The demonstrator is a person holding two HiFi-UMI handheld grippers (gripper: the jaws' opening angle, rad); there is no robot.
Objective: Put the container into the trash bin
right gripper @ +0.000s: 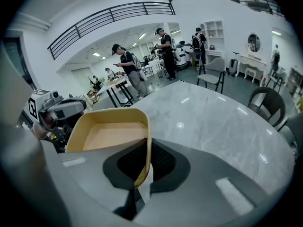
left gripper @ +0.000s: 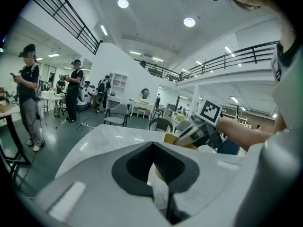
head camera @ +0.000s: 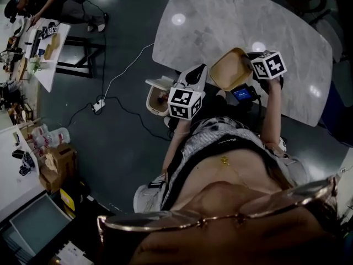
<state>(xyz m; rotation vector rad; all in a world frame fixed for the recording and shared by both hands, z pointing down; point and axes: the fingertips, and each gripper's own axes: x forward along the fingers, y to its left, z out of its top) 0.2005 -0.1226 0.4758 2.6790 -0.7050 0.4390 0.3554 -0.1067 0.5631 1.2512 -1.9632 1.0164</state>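
Right hand-held gripper (right gripper: 144, 169): jaws narrow, clamped on one side wall of the tan container (right gripper: 111, 134). The container is empty, tilted and held in the air at the near edge of the marble tabletop (head camera: 231, 21). Left hand-held gripper (left gripper: 154, 174): jaws together, nothing between them. The white trash bin (head camera: 156, 99) stands on the floor just beside the left gripper, lid up, apart from the container.

The container (right gripper: 111, 134) is tan, paler inside. The desk (head camera: 220, 15) is white-grey, marble-veined. The trash bin (head camera: 150, 99) is cream; the floor (head camera: 121, 148) dark grey-green.
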